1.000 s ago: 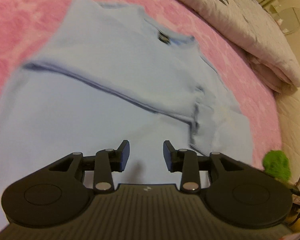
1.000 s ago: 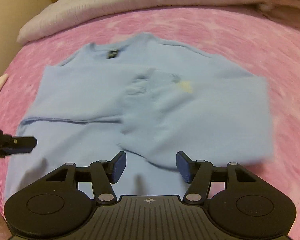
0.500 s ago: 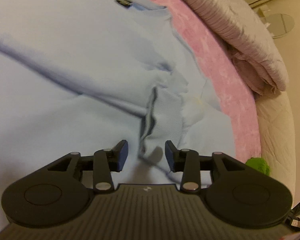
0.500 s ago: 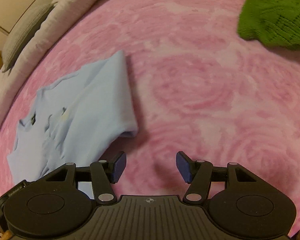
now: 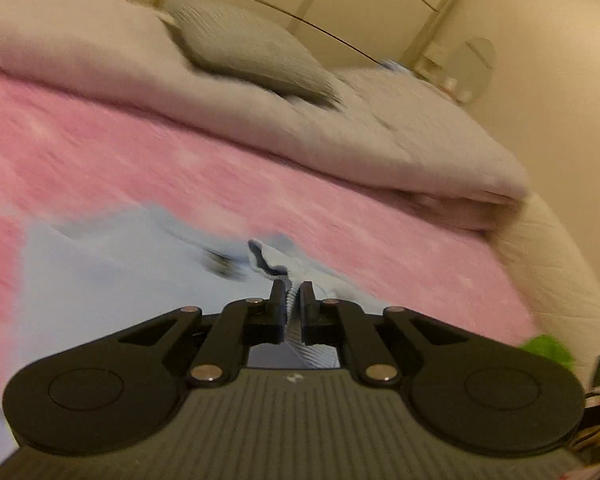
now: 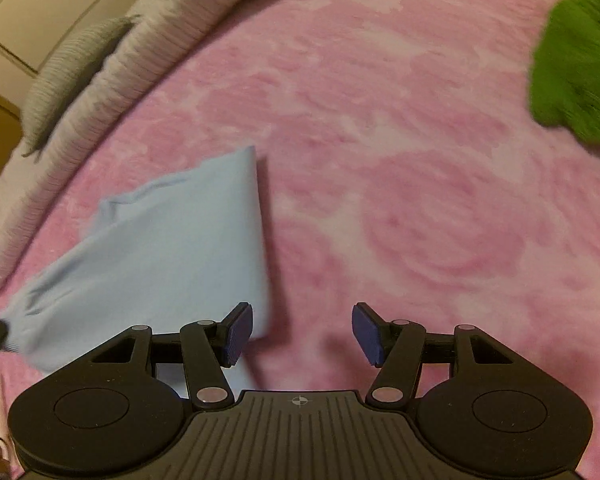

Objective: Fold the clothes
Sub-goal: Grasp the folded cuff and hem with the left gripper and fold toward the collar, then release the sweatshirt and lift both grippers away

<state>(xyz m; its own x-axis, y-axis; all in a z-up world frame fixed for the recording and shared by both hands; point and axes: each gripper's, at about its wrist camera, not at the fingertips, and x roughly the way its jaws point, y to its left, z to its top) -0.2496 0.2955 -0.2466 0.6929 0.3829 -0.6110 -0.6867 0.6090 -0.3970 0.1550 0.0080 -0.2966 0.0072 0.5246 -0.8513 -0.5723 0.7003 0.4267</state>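
On the fuzzy pink blanket (image 6: 380,128), the left hand-held gripper (image 5: 291,300) has just clamped the soft blue shirt's (image 5: 120,280) ribbed cuff.

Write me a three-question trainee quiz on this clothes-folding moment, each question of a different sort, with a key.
1. True or false: the left gripper is shut on a ribbed edge of the light blue sweater.
2. Multiple choice: what lies between the fingers of the right gripper? A) the sweater's hem B) only the pink blanket behind them C) the green knit garment
3. Fill in: the grey pillow rests on the folded ____ along the far side of the bed.

Key: 1 true; 2 B; 3 comforter
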